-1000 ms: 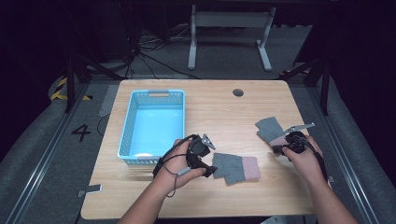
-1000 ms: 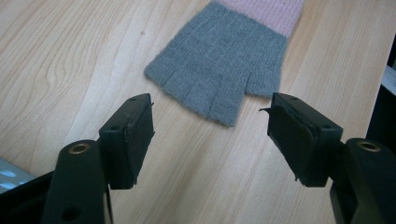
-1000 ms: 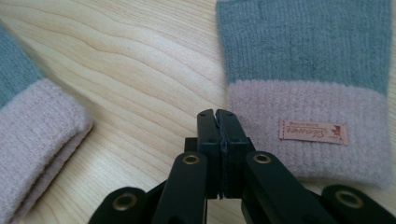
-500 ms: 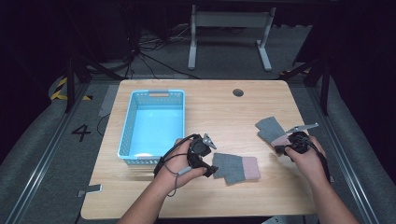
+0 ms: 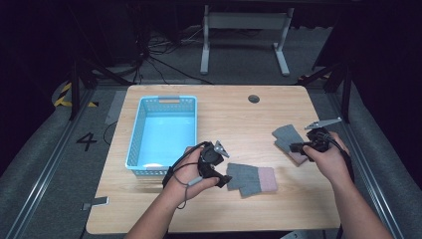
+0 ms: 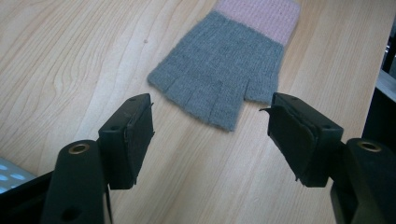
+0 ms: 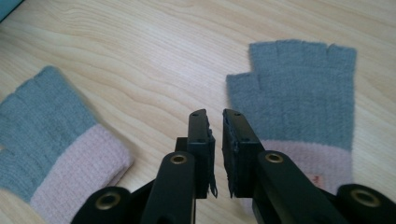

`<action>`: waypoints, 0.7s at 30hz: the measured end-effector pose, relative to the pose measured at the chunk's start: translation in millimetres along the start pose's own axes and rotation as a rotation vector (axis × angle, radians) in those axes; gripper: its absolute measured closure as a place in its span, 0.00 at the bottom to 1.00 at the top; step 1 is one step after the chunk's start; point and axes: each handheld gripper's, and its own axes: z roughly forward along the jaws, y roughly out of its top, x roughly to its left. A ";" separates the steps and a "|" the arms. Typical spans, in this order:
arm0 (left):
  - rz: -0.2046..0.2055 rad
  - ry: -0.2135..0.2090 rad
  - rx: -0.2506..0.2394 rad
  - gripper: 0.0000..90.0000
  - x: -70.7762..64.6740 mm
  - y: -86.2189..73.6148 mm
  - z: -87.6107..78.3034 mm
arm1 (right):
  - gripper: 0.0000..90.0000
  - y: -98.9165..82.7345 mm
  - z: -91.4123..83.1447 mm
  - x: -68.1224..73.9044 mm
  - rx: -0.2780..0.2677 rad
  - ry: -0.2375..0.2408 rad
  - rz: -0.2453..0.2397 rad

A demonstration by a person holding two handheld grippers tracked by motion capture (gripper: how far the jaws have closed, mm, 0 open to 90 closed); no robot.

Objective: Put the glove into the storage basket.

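Right gripper view: right hand-held gripper (image 7: 215, 122) just opening, nothing held, above grey-and-pink knitted fingerless glove (image 7: 299, 93) near right bench edge; left hand-held gripper (image 6: 210, 128) apart, ready to close on second grey-and-pink glove (image 6: 224, 79).

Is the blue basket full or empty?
Empty. In the high view the blue basket shows its bare light-blue floor, with nothing lying inside. Both gloves, one and the other, lie outside it on the table.

Two grey-pink gloves (image 5: 252, 178) (image 5: 289, 140) flat, apart
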 end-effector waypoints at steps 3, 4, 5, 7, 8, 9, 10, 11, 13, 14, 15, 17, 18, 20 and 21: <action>-0.002 0.004 -0.002 0.35 2.3 -0.5 -1.8 | 0.88 9.5 -0.3 -4.5 0.019 -0.011 0.002; -0.006 0.003 -0.001 0.35 2.6 -0.9 -2.4 | 0.87 12.1 0.3 -6.1 0.026 -0.018 0.002; -0.006 0.004 -0.005 0.35 2.9 -1.3 -2.7 | 0.86 14.4 1.4 -7.8 0.034 -0.019 0.002; -0.011 0.003 -0.008 0.35 2.7 -1.8 -3.0 | 0.86 16.3 2.6 -9.5 0.040 -0.022 0.004; -0.010 0.006 -0.009 0.35 3.1 -2.0 -4.4 | 0.84 19.8 5.8 -14.0 0.052 -0.031 0.008; -0.011 0.005 -0.012 0.35 3.2 -2.0 -4.9 | 0.83 20.6 6.9 -15.8 0.059 -0.032 0.010; -0.011 0.005 -0.012 0.35 3.2 -2.0 -5.4 | 0.81 21.5 8.8 -17.7 0.058 -0.037 0.015; -0.011 0.005 -0.012 0.35 3.2 -2.0 -5.4 | 0.81 21.5 8.8 -17.7 0.058 -0.037 0.015; -0.013 0.007 -0.011 0.35 3.1 -2.4 -5.6 | 0.78 22.5 12.9 -22.8 0.066 -0.044 0.022; -0.014 0.008 -0.012 0.35 3.2 -2.7 -5.6 | 0.73 22.7 16.9 -27.0 0.071 -0.053 0.032; -0.015 0.009 -0.010 0.35 3.5 -3.5 -5.7 | 0.69 22.6 18.5 -28.9 0.071 -0.056 0.031; -0.019 0.007 -0.011 0.35 3.6 -4.2 -5.5 | 0.65 22.5 21.0 -31.0 0.072 -0.061 0.032; -0.019 0.007 -0.009 0.35 3.9 -4.7 -5.6 | 0.61 22.0 24.8 -34.2 0.083 -0.067 0.029; -0.025 0.008 -0.011 0.35 4.2 -6.2 -6.0 | 0.52 20.2 33.6 -40.4 0.093 -0.079 0.045; -0.025 0.009 -0.010 0.35 4.3 -6.6 -6.3 | 0.51 19.7 35.7 -41.8 0.098 -0.082 0.048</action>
